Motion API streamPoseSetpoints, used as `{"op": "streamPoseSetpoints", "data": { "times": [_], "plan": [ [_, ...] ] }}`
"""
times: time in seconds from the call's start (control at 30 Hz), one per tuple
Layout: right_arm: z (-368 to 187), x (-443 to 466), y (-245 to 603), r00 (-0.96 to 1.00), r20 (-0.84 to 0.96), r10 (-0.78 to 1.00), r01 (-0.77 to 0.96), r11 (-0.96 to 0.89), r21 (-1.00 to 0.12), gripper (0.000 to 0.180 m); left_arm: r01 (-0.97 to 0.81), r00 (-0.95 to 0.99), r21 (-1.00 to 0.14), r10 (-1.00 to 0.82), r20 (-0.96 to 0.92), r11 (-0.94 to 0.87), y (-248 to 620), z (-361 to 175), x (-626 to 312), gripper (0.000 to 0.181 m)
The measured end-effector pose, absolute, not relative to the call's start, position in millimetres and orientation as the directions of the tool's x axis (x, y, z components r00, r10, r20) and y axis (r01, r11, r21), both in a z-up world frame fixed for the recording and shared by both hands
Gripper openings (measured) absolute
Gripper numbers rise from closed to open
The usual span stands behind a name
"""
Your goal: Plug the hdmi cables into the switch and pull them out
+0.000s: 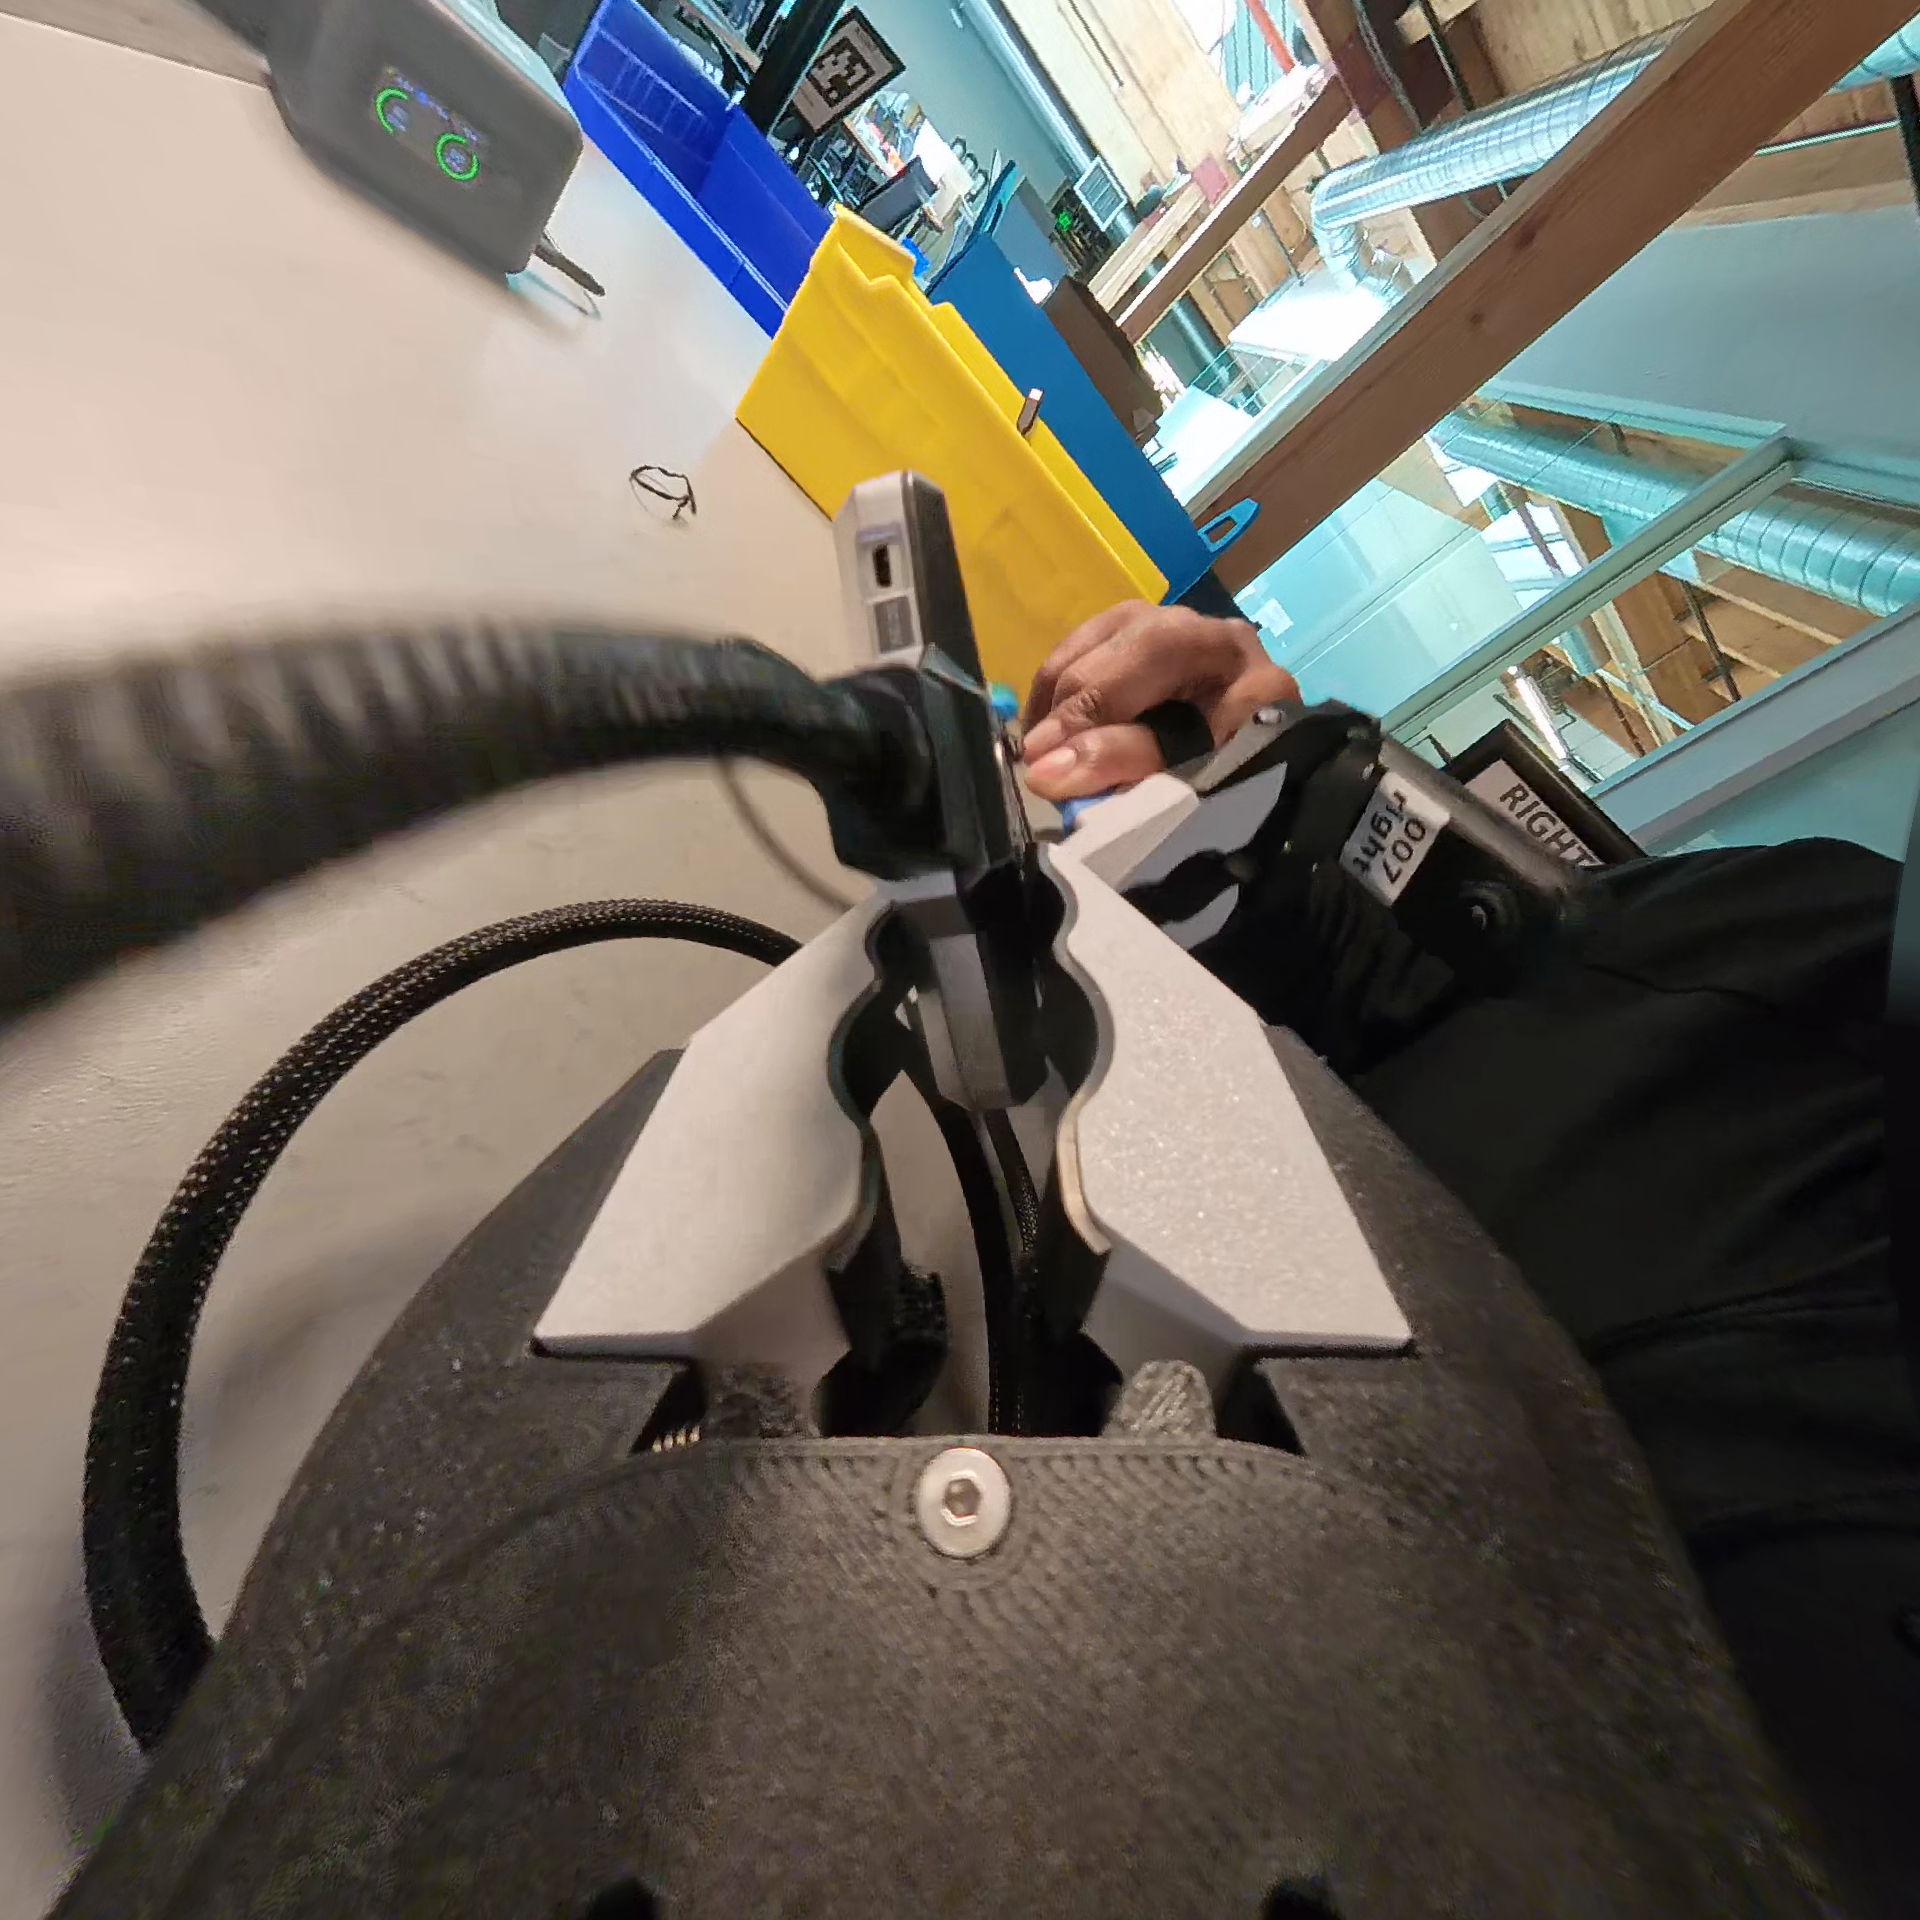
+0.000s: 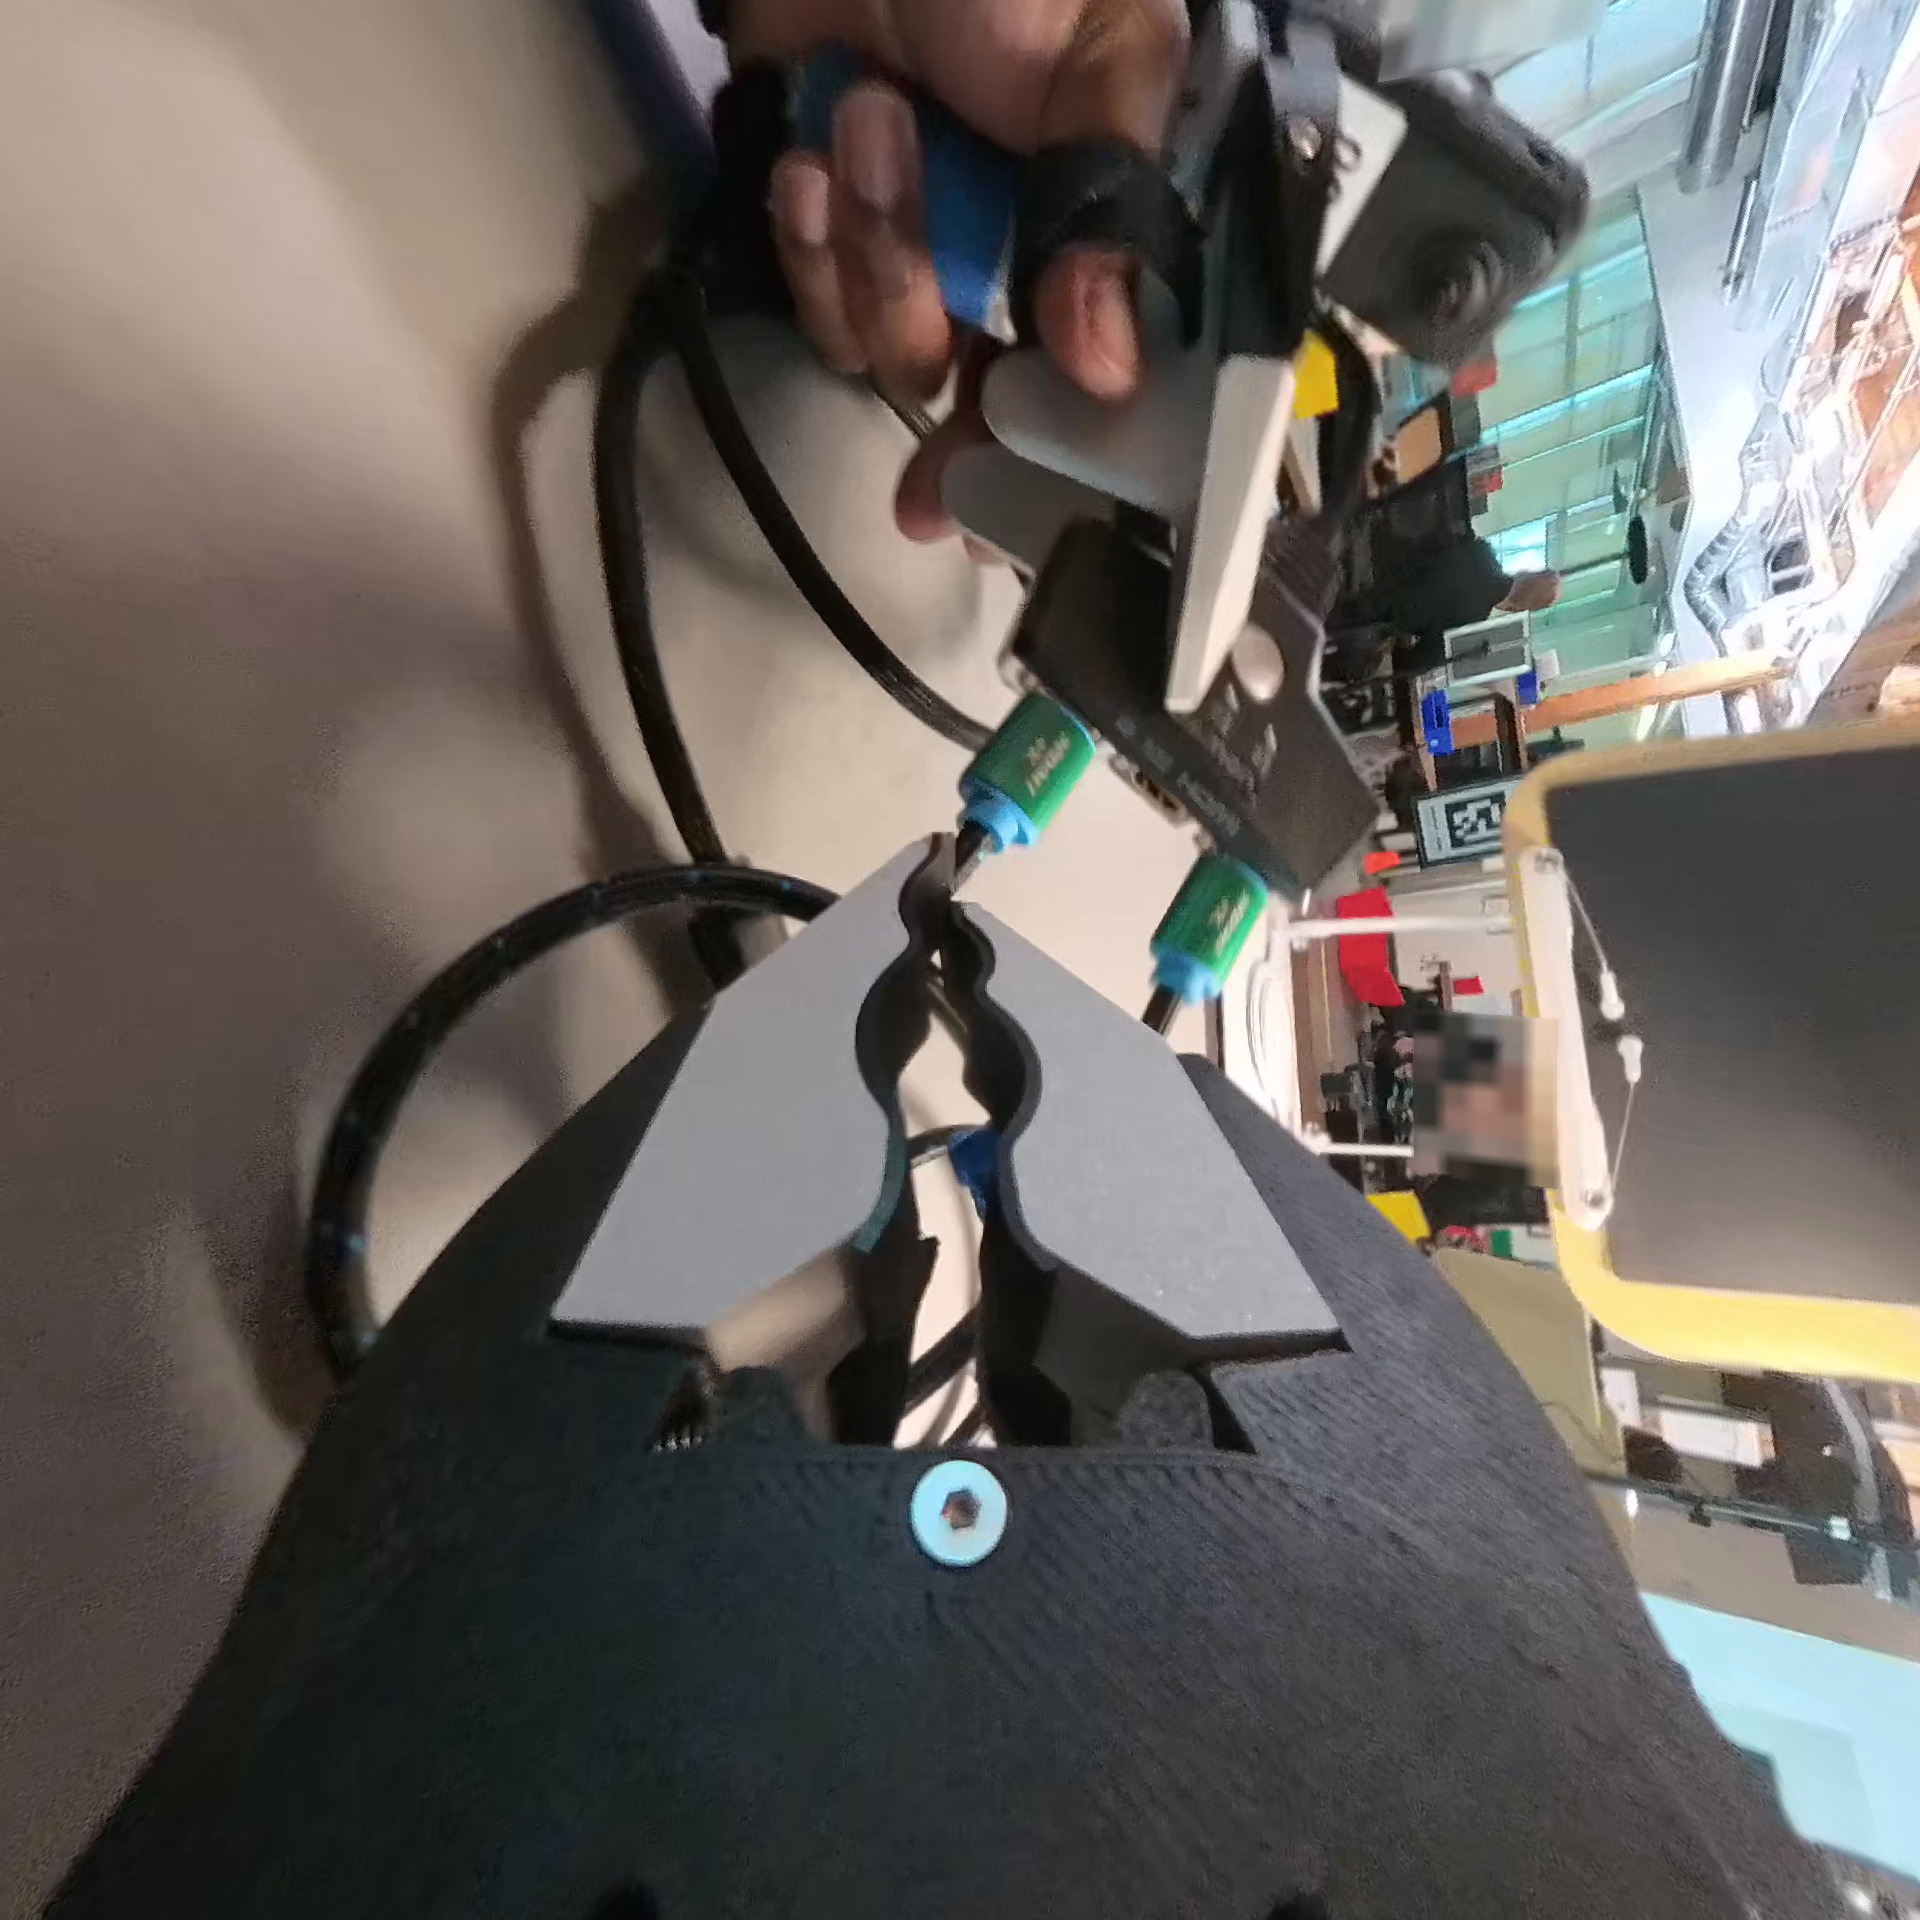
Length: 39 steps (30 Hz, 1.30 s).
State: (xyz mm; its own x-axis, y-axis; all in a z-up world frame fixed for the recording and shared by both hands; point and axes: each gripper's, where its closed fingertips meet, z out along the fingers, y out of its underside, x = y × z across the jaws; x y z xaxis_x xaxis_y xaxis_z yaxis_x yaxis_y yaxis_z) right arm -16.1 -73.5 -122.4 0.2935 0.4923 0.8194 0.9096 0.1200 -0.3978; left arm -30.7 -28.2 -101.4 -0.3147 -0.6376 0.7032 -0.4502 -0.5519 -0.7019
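The left gripper (image 1: 987, 904) is clamped edge-on around the switch (image 1: 940, 623), a flat black and grey box that stands up out of its fingertips above the pale table (image 1: 260, 364). In the right wrist view the same switch (image 2: 1195, 665) is seen from its port side, pinched between the left gripper's grey fingers (image 2: 1216, 540). Two green plugs sit in that side: one (image 2: 1029, 774) at the end nearer the table, the other (image 2: 1210, 925) at the far end, with a bare port between them. The right gripper (image 2: 951, 899) has its tips nearly closed on the thin black cable (image 2: 971, 847) just behind the blue collar of the first plug. A thick braided cable (image 1: 416, 717) leaves the switch on its other face and loops over the table. Beyond the switch stand a yellow bin (image 1: 935, 457) and a blue bin (image 1: 707, 156).
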Motion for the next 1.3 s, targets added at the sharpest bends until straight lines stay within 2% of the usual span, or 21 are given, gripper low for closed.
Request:
{"op": "streamPoseSetpoints", "data": {
  "times": [0.13, 0.2, 0.4, 0.57, 0.63, 0.7, 0.83, 0.93, 1.03, 1.2, 1.3],
  "plan": [
    [-108, 11, -75, 0.388, 0.798, 0.461, 0.875, 0.089, -0.476, 0.000, -0.378, -0.227, -0.696, -0.668, 0.709, -0.610, 9, -102, -38, 0.021],
    [-105, 10, -74, 0.385, 0.820, 0.424, 0.878, 0.105, -0.466, 0.000, -0.331, -0.202, -0.695, -0.672, 0.713, -0.638, 24, -99, -41, 0.021],
    [-79, 0, -71, 0.507, 0.794, 0.335, 0.809, 0.133, -0.573, 0.003, -0.340, -0.211, -0.707, -0.683, 0.700, -0.620, 13, -99, -35, 0.021],
    [-81, -20, -63, 0.573, 0.747, 0.338, 0.766, 0.103, -0.635, 0.027, -0.343, -0.220, -0.744, -0.721, 0.657, -0.573, -4, -98, -27, 0.021],
    [-85, -28, -59, 0.580, 0.733, 0.354, 0.763, 0.078, -0.642, 0.030, -0.349, -0.227, -0.754, -0.730, 0.644, -0.557, -13, -98, -23, 0.021],
    [-98, -30, -54, 0.584, 0.712, 0.389, 0.772, 0.004, -0.636, 0.035, -0.352, -0.240, -0.767, -0.740, 0.628, -0.536, -22, -98, -21, 0.021],
    [-123, -18, -45, 0.542, 0.741, 0.397, 0.829, -0.111, -0.547, 0.041, -0.367, -0.274, -0.774, -0.735, 0.620, -0.516, -36, -97, -18, 0.022],
    [-121, -19, -46, 0.517, 0.766, 0.383, 0.843, -0.073, -0.533, 0.025, -0.391, -0.280, -0.766, -0.726, 0.627, -0.511, -42, -99, -18, 0.022],
    [-121, -19, -48, 0.512, 0.767, 0.388, 0.846, -0.072, -0.529, 0.025, -0.417, -0.293, -0.742, -0.695, 0.657, -0.525, -46, -101, -19, 0.022],
    [-122, -25, -50, 0.485, 0.783, 0.389, 0.856, -0.028, -0.516, 0.023, -0.479, -0.285, -0.706, -0.668, 0.688, -0.522, -65, -107, -16, 0.050],
    [-121, -27, -51, 0.475, 0.790, 0.388, 0.860, -0.014, -0.511, 0.023, -0.437, -0.228, -0.691, -0.672, 0.705, -0.576, -62, -107, -9, 0.045]
  ]
}}
